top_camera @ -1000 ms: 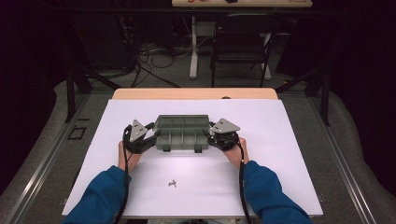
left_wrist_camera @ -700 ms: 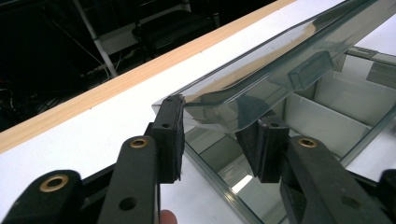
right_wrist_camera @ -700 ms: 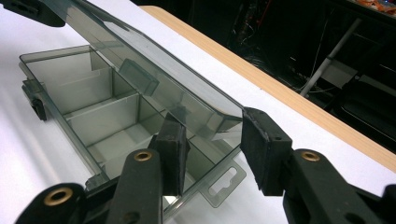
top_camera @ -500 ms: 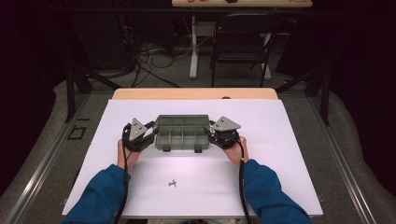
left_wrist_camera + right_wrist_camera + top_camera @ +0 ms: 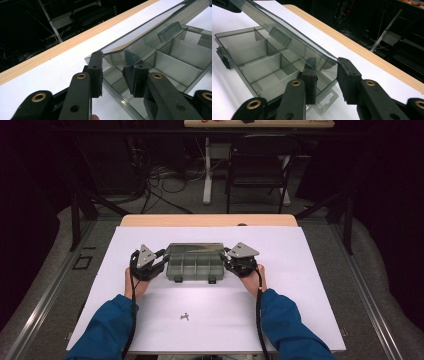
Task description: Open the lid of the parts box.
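White table (image 5: pixel 300 285), left gripper (image 5: pixel 113 72) and right gripper (image 5: pixel 325 75) jaws straddling raised lid (image 5: pixel 150 32) corners, compartment box (image 5: pixel 194 267)

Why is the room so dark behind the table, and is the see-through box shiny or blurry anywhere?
High view: light falls on the white table while the chair and floor stay dim. Left gripper view: the box lid is sharp with pale reflections; the left tongs look slightly soft up close. Right gripper view: the compartment box is clear; the right tongs loom large.
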Demonstrator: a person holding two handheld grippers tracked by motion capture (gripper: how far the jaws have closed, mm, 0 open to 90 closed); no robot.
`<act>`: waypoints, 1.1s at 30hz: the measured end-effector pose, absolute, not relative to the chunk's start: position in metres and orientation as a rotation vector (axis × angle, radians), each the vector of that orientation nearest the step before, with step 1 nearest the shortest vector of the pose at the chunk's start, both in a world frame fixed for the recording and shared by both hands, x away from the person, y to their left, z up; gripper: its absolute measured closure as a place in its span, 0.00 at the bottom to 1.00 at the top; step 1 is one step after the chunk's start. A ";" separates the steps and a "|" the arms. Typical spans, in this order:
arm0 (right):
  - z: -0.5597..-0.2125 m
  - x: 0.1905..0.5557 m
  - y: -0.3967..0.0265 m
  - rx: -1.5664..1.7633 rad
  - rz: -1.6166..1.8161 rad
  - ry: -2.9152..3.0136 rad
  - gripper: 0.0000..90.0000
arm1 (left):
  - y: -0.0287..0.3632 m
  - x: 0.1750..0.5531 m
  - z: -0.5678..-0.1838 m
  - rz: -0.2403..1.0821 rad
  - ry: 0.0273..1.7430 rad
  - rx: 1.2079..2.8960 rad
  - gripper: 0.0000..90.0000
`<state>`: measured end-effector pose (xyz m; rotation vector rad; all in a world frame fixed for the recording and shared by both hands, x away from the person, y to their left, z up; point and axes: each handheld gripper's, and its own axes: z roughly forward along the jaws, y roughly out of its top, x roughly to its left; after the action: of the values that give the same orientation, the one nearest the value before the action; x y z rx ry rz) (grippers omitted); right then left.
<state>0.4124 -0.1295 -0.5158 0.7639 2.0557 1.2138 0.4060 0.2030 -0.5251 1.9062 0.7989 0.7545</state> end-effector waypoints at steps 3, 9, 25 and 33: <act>-0.515 0.414 -0.130 0.767 1.213 2.062 0.77 | 0.204 0.407 -0.523 0.750 0.798 1.914 0.77; -0.514 0.417 -0.131 0.770 1.209 2.082 0.78 | 0.203 0.409 -0.518 0.753 0.783 1.939 0.78; -0.505 0.424 -0.132 0.761 1.198 2.095 0.81 | 0.203 0.416 -0.505 0.761 0.764 1.969 0.79; -0.501 0.428 -0.131 0.755 1.207 2.086 0.82 | 0.204 0.419 -0.498 0.758 0.754 1.976 0.79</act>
<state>0.4279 -0.1311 -0.5012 0.7553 2.0864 1.2068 0.4190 0.2036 -0.4979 1.9755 0.7545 0.7582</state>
